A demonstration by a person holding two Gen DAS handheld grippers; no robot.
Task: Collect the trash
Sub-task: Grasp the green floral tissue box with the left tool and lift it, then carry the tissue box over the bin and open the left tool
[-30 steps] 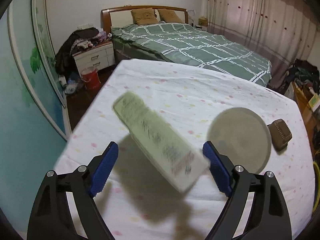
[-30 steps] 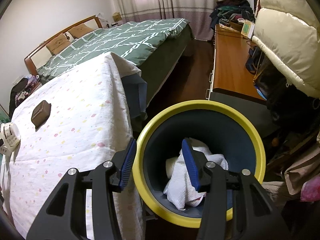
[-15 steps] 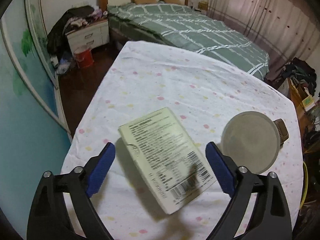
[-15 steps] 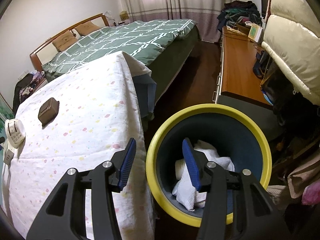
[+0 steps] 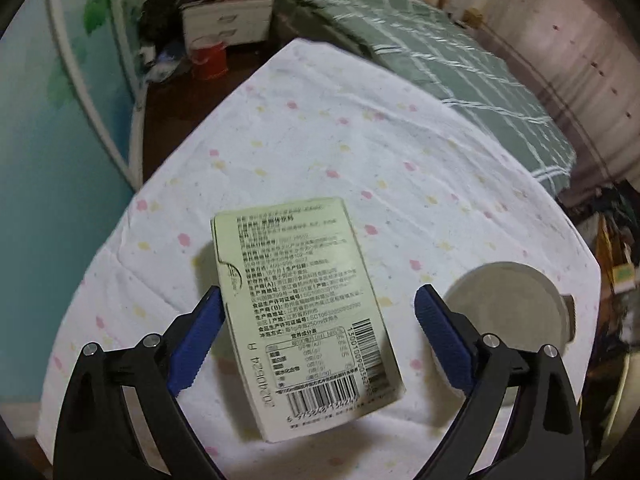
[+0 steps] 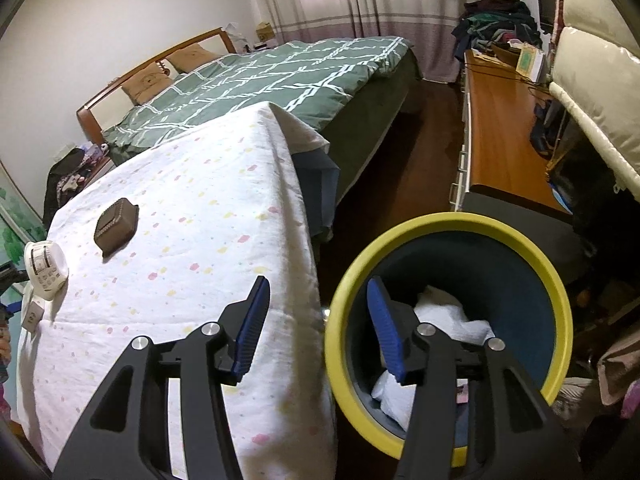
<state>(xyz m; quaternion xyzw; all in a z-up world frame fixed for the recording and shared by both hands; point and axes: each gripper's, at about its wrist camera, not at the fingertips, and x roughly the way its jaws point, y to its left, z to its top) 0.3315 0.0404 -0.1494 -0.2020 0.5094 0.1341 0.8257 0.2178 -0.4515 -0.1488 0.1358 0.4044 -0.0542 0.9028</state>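
Note:
A pale green carton [image 5: 304, 312] with printed text and barcodes lies flat, label up, on the white dotted tablecloth [image 5: 360, 140]. My left gripper [image 5: 320, 300] straddles it with its jaws opening. The left pad sits by the carton's left edge and the right pad stands well apart from it. My right gripper [image 6: 318, 328] is open and holds nothing. It hovers over the table's edge and the rim of a yellow-rimmed dark blue bin [image 6: 556, 300]. Crumpled white tissue [image 6: 452, 316] lies in the bin.
An upturned white paper cup [image 5: 508, 320] [image 6: 44, 268] and a small brown ridged object [image 6: 116, 226] sit on the cloth. Beyond the table is a bed with a green quilt [image 6: 272, 76]. A wooden desk [image 6: 500, 132] and clutter stand to the right of the bin.
The carton, tilted and blurred between the left pads a second ago, now lies flat on the cloth. The left jaws have widened and the view has tipped down. The right gripper has barely shifted.

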